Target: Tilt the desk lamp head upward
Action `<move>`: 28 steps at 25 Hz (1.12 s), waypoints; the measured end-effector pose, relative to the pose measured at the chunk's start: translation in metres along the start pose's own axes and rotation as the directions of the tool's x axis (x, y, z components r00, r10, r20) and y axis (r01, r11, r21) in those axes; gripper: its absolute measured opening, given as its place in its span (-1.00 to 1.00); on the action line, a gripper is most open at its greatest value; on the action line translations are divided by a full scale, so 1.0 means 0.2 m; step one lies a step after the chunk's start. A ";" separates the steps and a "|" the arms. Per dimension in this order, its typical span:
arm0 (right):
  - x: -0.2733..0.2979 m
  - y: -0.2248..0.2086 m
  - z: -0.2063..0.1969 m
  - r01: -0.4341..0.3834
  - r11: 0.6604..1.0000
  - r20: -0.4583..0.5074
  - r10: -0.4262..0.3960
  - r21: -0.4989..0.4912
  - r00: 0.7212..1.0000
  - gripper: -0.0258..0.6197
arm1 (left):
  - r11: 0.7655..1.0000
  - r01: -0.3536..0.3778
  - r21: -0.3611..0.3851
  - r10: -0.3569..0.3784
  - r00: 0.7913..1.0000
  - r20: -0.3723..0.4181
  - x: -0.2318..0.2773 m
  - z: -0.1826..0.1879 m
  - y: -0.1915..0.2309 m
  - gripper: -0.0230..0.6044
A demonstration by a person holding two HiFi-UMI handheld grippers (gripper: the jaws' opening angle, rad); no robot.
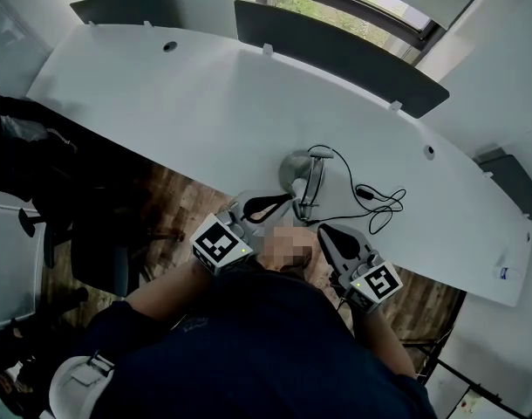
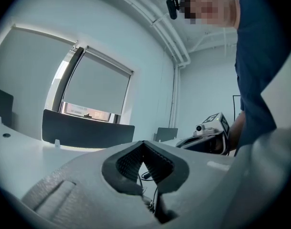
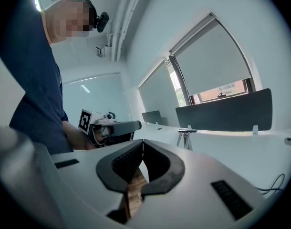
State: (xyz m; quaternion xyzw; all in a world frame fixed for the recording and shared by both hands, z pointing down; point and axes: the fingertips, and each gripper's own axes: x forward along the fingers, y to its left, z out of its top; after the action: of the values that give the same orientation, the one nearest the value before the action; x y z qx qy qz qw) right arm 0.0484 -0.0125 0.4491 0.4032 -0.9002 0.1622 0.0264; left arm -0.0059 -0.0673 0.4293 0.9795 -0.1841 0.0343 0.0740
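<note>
In the head view a silver desk lamp (image 1: 296,168) with a round base stands near the front edge of the white curved desk (image 1: 161,94), its thin head (image 1: 313,187) pointing toward me. My left gripper (image 1: 289,201) is shut and empty, its tips just left of the lamp head. The right gripper (image 1: 322,230) is also shut and empty, a little below and right of the head. The right gripper view shows the lamp (image 3: 186,136) beyond the jaws, with the left gripper (image 3: 113,127) to its left. In the left gripper view the right gripper (image 2: 208,133) is at the right.
The lamp's black cable (image 1: 378,197) loops over the desk to the right of the lamp. Dark divider panels (image 1: 336,55) line the desk's far edge, below a window. A dark office chair (image 1: 48,173) stands on the wooden floor at the left.
</note>
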 end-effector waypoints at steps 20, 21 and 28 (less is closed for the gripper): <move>0.16 -0.33 -0.10 -0.062 0.996 -0.105 0.068 0.060 0.992 -0.88 | 0.986 0.082 0.143 -0.064 0.990 -0.126 0.32 -0.42 0.33 -0.90; 0.17 -0.35 -0.12 -0.062 0.996 -0.114 0.068 0.056 0.991 -0.88 | 0.985 0.088 0.146 -0.068 0.988 -0.135 0.34 -0.44 0.34 -0.91; 0.22 -0.43 -0.18 -0.066 0.996 -0.158 0.075 0.062 0.984 -0.87 | 0.975 0.134 0.178 -0.101 0.978 -0.184 0.42 -0.54 0.39 -0.80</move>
State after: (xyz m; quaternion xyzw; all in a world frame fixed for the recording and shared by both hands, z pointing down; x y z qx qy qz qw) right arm 0.0781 -0.0866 0.5141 0.3571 -0.9040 0.2203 0.0816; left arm 0.0395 -0.1519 0.5533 0.9846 -0.1142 0.1322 -0.0017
